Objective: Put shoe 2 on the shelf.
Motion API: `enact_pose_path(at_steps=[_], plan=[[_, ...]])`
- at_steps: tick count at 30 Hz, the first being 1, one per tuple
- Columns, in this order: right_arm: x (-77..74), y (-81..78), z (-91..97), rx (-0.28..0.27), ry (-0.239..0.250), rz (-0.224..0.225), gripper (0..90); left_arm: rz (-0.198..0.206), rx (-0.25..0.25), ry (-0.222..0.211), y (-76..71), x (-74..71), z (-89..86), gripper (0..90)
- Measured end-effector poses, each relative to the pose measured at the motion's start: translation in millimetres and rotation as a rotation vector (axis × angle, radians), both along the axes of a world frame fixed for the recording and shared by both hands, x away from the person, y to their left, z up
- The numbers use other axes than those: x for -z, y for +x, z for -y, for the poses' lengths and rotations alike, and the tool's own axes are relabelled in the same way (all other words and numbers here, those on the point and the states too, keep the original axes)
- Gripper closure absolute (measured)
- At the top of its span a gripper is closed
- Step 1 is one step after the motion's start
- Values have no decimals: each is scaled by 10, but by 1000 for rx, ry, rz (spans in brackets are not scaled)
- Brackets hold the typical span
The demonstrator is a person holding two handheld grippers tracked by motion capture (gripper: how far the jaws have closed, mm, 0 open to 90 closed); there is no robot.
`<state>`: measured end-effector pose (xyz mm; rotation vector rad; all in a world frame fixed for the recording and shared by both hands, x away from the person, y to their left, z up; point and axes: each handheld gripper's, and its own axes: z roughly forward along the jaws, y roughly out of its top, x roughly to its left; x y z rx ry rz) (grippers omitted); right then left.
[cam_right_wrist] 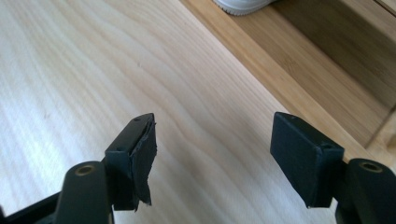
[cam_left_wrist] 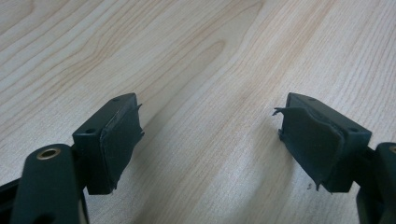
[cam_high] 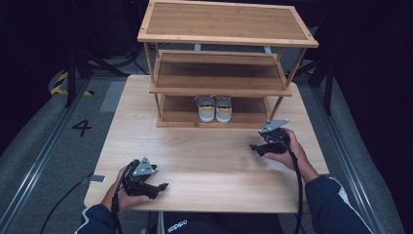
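Pair of grey shoes [cam_high: 215,108] seen side by side on bottom shelf of wooden rack [cam_high: 229,36], right gripper [cam_high: 255,147] held near rack with jaws spread and empty, left gripper [cam_high: 163,185] held above surface [cam_high: 204,156] near front edge, jaws spread, nothing between them

The worktop [cam_high: 204,156] is pale wood with a smooth, matt grain. The rack [cam_high: 226,24] is warmer, honey-toned wood, faintly glossy. The shoes [cam_high: 215,108] look like grey cloth with yellow bands. Both tools' pads [cam_left_wrist: 310,140] are matt black rubber, ragged-edged.
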<state>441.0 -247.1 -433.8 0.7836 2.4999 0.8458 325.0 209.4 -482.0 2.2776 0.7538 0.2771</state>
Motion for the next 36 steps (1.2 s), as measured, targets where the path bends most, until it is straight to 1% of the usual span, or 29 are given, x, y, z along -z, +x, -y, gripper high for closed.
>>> enact_pose_path(at_steps=[1, 2, 3, 4, 6, 9, 11, 12, 15, 16, 17, 18, 19, 20, 23, 24, 32, 36], plan=[[-1, -57, 32, -13, -3, -2, 315, 1, 2, 0, 4, 0, 0, 204], [1, -89, 44, -13, -2, -10, 312, 1, 2, 0, 4, 0, 0, 203], [1, -89, 44, -13, -2, -10, 312, 0, 0, -2, 6, 2, 2, 203], [4, -148, 83, -20, -7, -9, 311, -1, 0, -4, 9, 2, 4, 204], [12, -198, 130, -25, -12, -9, 310, -2, 0, -3, 13, 2, 4, 204], [29, -246, 184, -22, -15, -12, 310, 1, -1, -3, 12, 2, 6, 204], [66, -314, 278, -15, -20, -9, 311, 2, -4, -4, 10, 4, 10, 204], [66, -314, 278, -15, -20, -9, 311, 2, -5, -4, 10, 4, 10, 204], [112, -420, 409, -2, -26, -6, 310, 2, -5, -4, 10, 4, 11, 203], [124, -445, 447, -5, -20, -6, 310, 2, -5, -4, 10, 4, 11, 204], [141, -471, 477, -2, -14, -18, 309, 2, -5, -4, 10, 4, 11, 203], [141, -471, 477, -2, -14, -18, 309, 2, -5, -4, 10, 4, 11, 204], [166, -524, 539, -2, -16, -13, 301, 2, -6, -2, 9, 2, 11, 203], [166, -524, 539, -2, -16, -13, 301, 2, -6, -4, 10, 4, 11, 203], [198, -632, 653, -10, 0, -6, 295, 1, -6, -3, 9, 3, 11, 203], [198, -632, 653, -10, 0, -6, 295, 1, -6, -3, 9, 3, 11, 203], [271, -807, 870, 3, 20, 4, 276, 1, -8, -2, 8, 2, 13, 203], [331, -895, 981, 10, 32, -5, 268, 1, -11, -3, 6, 3, 14, 203]])
